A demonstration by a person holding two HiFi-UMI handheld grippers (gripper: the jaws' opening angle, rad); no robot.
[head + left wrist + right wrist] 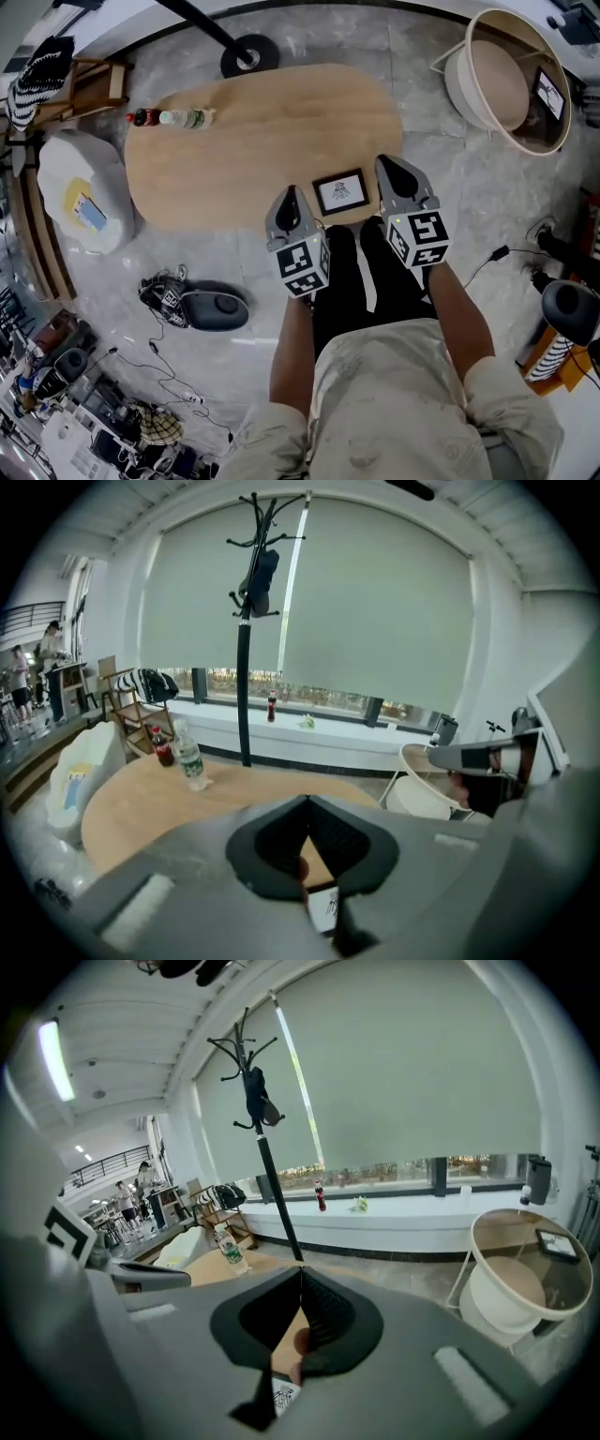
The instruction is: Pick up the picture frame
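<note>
The picture frame [340,192], black-edged around a white print, lies flat near the front edge of the oval wooden table [253,141]. My left gripper [289,193] hovers just left of it, jaws shut and empty. To the frame's right is my right gripper [387,162], also shut with nothing held. In the left gripper view the closed left gripper [305,801] points over the table, and a corner of the frame [326,907] shows below it. In the right gripper view the frame [284,1397] peeks out under the shut right gripper [301,1271].
A clear water bottle [186,118] and a cola bottle [141,117] stand at the table's far left end. A coat stand's base [248,54] sits behind the table. Also around it are a round white side table [511,80], a white bag [80,192] and a dark pack [199,303] on the floor.
</note>
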